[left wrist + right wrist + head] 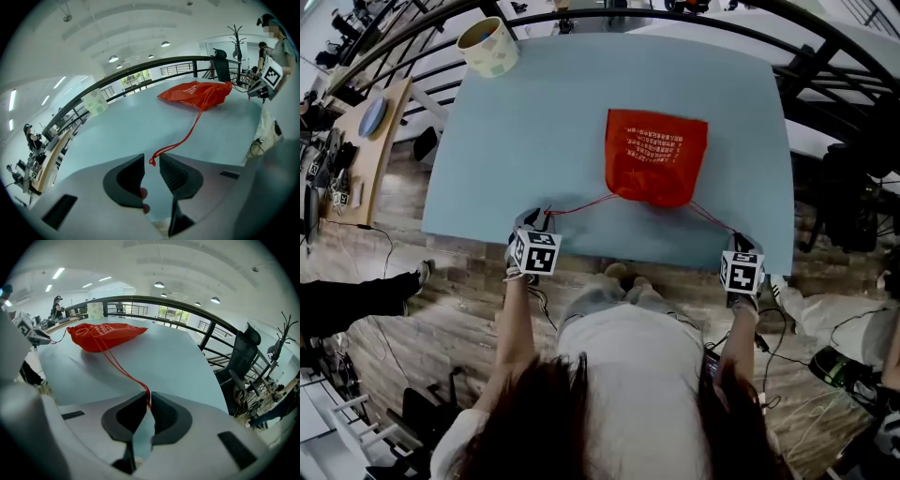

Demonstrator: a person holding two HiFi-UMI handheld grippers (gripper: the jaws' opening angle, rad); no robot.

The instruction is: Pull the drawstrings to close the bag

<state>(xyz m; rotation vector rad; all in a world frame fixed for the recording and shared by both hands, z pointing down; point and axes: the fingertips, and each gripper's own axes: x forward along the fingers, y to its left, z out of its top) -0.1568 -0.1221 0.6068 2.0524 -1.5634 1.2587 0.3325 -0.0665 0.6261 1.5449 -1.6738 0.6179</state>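
Head view: red bag lies flat approx. mid-table on the light-blue table, mouth end toward the person and gathered narrow. One red cord leaves each side of the mouth. The left drawstring runs to the left gripper at the near table edge. The right drawstring runs to the right gripper, also at the near edge. Grippers are well apart, bag between them. A pale patterned cylinder stands at the far left corner, well clear of the bag.

Left gripper view: jaws stand apart w/ a clear gap. The knotted cord end lies at the gap between the jaw tips – pads not pressing on it, so nothing is held. Cord looks slack on the table surface.

Right gripper view: jaws are closed together on the right drawstring – cord enters between the pads and is pinched there. From the pads it runs fairly straight back to the bag mouth.
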